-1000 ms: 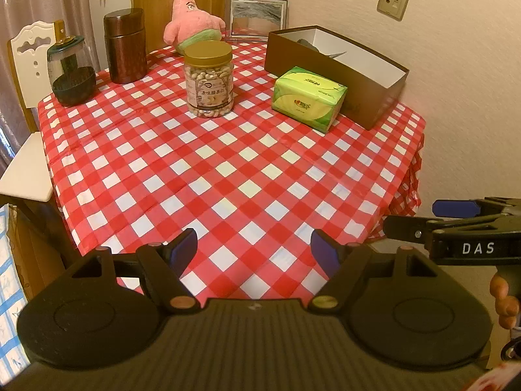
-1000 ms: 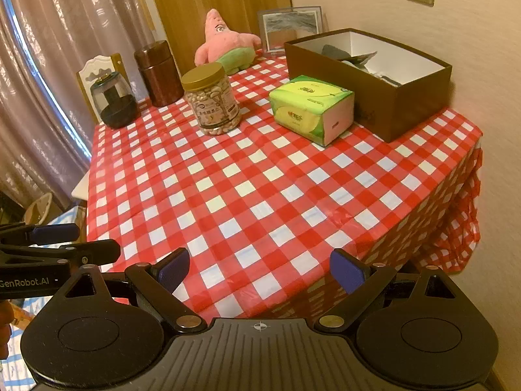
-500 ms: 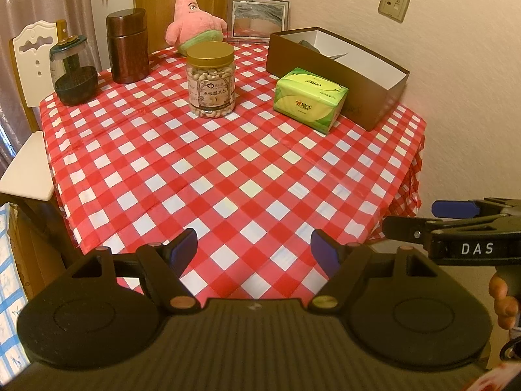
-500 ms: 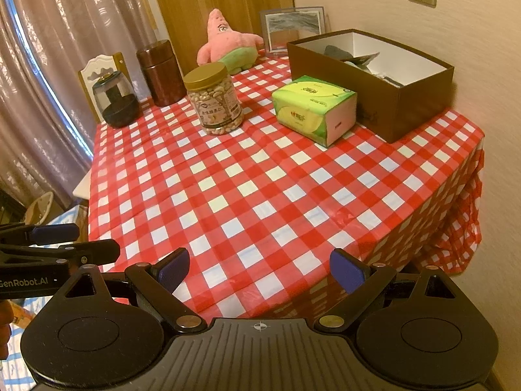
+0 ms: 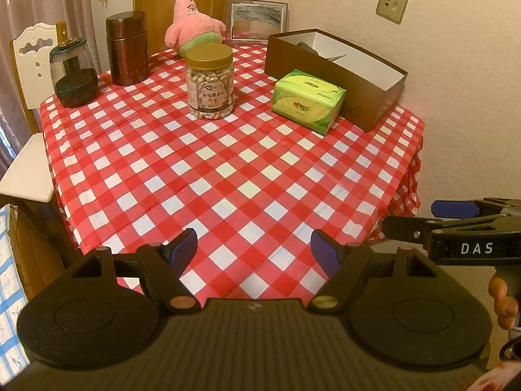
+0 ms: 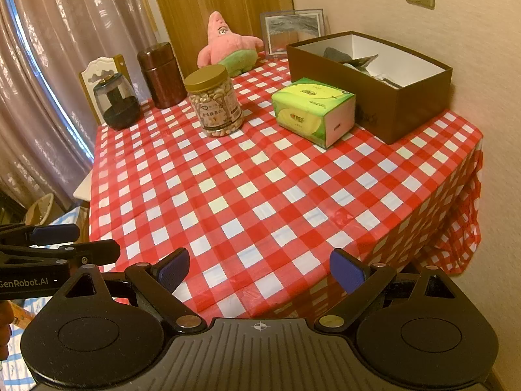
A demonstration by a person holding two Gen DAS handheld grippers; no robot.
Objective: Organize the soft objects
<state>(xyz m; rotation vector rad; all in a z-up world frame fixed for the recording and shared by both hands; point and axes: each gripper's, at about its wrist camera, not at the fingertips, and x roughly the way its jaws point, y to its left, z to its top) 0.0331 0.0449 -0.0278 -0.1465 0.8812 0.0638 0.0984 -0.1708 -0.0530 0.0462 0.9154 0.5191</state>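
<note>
A pink star plush with green shorts (image 5: pixel 192 22) (image 6: pixel 229 49) sits at the far side of the red-checked table (image 5: pixel 228 169) (image 6: pixel 260 189). A green tissue pack (image 5: pixel 307 99) (image 6: pixel 312 110) lies beside an open brown box (image 5: pixel 338 71) (image 6: pixel 368 78) that holds some dark items. My left gripper (image 5: pixel 254 249) is open over the table's near edge, holding nothing. My right gripper (image 6: pixel 259 268) is open too, near the front right corner, far from the plush and pack. Each gripper shows at the edge of the other's view.
A gold-lidded jar of nuts (image 5: pixel 210 81) (image 6: pixel 215 101) stands mid-table in front of the plush. A brown canister (image 5: pixel 127 52) and a dark glass container (image 5: pixel 73 75) stand far left. A framed picture (image 5: pixel 259 21) leans on the wall. A white chair (image 5: pixel 29 65) is at left.
Both cameras have tipped slightly so the table and objects sit a little lower in view. Both grippers stay open and nothing on the table has moved.
</note>
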